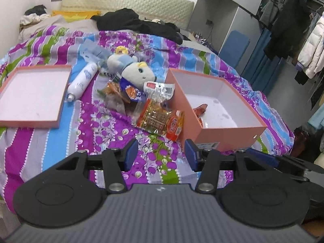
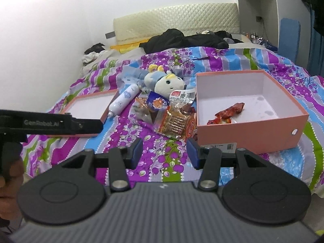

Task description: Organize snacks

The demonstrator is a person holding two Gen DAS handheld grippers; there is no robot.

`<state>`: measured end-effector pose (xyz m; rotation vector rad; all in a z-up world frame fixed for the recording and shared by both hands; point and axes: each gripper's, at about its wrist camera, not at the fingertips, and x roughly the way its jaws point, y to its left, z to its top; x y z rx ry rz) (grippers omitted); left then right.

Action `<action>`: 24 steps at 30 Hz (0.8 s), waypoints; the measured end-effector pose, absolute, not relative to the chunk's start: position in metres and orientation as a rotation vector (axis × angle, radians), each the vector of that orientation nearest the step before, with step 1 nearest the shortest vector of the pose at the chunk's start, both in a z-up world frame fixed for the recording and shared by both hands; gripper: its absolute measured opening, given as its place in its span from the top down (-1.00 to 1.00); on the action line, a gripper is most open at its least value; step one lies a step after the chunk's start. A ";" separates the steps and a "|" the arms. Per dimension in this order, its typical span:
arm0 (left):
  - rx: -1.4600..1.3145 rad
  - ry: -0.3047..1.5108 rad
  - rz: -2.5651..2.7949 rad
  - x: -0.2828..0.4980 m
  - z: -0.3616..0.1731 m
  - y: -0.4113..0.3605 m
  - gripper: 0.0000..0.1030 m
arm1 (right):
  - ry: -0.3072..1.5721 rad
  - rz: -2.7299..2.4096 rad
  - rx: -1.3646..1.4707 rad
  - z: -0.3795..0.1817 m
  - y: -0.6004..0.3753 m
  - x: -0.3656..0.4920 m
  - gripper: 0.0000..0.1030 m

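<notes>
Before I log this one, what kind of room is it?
Most likely a bedroom in a home. The snacks lie on a bed with a striped floral bedspread and a padded headboard, and coats hang on an open clothes rail at the side.

Ahead of the left gripper, whose jaws stand apart over bare bedspread, lies a heap of snack packets — the nearest one leaning against the open box to the gripper's right. One wrapped snack lies inside that box. Behind the heap rests a plush toy; left of it a bottle, then the box lid further left. The right gripper — also parted, empty — hangs just before the same heap.
</notes>
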<state>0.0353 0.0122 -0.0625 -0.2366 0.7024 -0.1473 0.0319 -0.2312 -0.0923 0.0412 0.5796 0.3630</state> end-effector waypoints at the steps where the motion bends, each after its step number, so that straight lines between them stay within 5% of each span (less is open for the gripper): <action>1: -0.240 0.706 -0.145 0.038 -0.065 0.013 -0.10 | 0.584 0.363 0.036 -0.094 -0.229 0.033 0.03; 24: -0.312 0.810 -0.062 0.127 -0.132 0.059 -0.10 | 0.649 0.350 -0.079 -0.142 -0.188 0.098 0.03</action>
